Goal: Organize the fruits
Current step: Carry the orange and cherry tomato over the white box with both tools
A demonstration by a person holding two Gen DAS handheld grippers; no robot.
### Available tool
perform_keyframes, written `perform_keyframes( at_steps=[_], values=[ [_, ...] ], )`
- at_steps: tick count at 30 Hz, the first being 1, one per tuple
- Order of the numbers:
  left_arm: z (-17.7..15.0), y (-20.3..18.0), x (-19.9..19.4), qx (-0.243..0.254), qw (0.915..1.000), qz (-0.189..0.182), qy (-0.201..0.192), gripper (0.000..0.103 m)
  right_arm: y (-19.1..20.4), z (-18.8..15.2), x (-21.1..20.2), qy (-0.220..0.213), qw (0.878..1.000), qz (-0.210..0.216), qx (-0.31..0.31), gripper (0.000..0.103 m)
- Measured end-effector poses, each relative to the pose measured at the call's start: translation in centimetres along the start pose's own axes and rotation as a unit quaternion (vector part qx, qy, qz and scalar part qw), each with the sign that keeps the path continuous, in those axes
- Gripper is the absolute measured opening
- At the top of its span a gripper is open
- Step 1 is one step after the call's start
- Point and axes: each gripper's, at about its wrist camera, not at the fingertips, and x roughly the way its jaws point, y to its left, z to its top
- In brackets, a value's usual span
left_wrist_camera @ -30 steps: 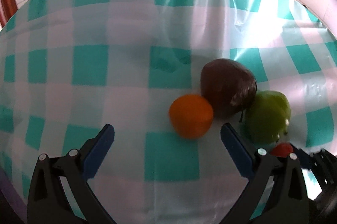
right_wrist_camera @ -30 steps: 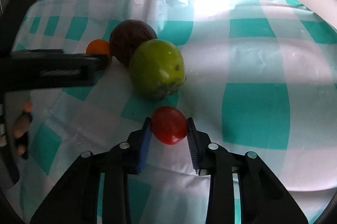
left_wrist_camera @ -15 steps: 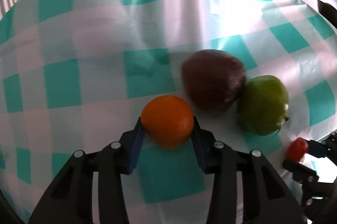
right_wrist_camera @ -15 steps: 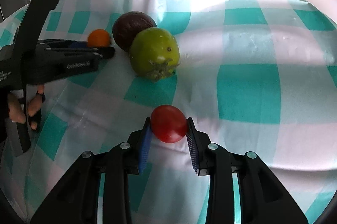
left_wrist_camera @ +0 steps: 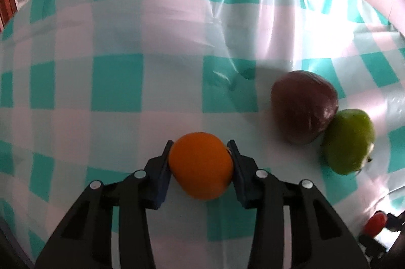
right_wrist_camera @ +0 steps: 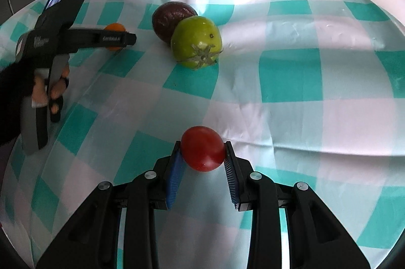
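**Fruits: two in the grippers, two waiting on the cloth**

Fruits are split between the grippers and the table. The orange fruit sits pinched between the blue pads of the left gripper, low over the checked tablecloth in the middle of the table. The red tomato is clamped in the right gripper, jaws pressed to its two sides, over the near part of the table.

Two fruits lie loose. The dark purple-brown fruit and the green tomato rest touching each other on the cloth toward the far edge of the table, the green one on the nearer side with its calyx facing the right wrist camera. From that view the left gripper with its orange load is just beside this pair, on their left; the person's hand grips its handle.

No bowl, tray or sorted row shows in either view, so where the fruits belong cannot be told. By my reading the work is at an early-to-middle stage: two fruits are picked up and none visibly placed, and the touching pair has yet to be handled.
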Motion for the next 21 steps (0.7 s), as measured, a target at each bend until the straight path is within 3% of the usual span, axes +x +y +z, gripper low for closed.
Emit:
perform_keyframes(
  at_steps=[4, 10, 15, 21],
  values=[
    [-1.2, 0.0, -2.4, -0.032, 0.9994, -0.011, 0.001, 0.042, -0.3, -0.3, -1.9, 0.002, 1.000, 0.012, -0.010, 0.032],
    [-6.5, 0.8, -10.1, -0.121, 0.9913, -0.052, -0.001, 0.042, -0.7, -2.0, -6.1, 0.002, 0.999, 0.049, -0.012, 0.032],
    [-10.7, -2.3, -18.6, -0.102, 0.9926, -0.065, -0.014, 0.042, 0.1, -3.7, -9.5, -0.004, 0.995, 0.092, -0.029, 0.032],
    [-16.0, -4.7, -27.9, -0.076, 0.9948, -0.052, -0.045, 0.042, 1.2, -2.9, -13.4, -0.042, 0.989, 0.133, -0.044, 0.032]
  ],
)
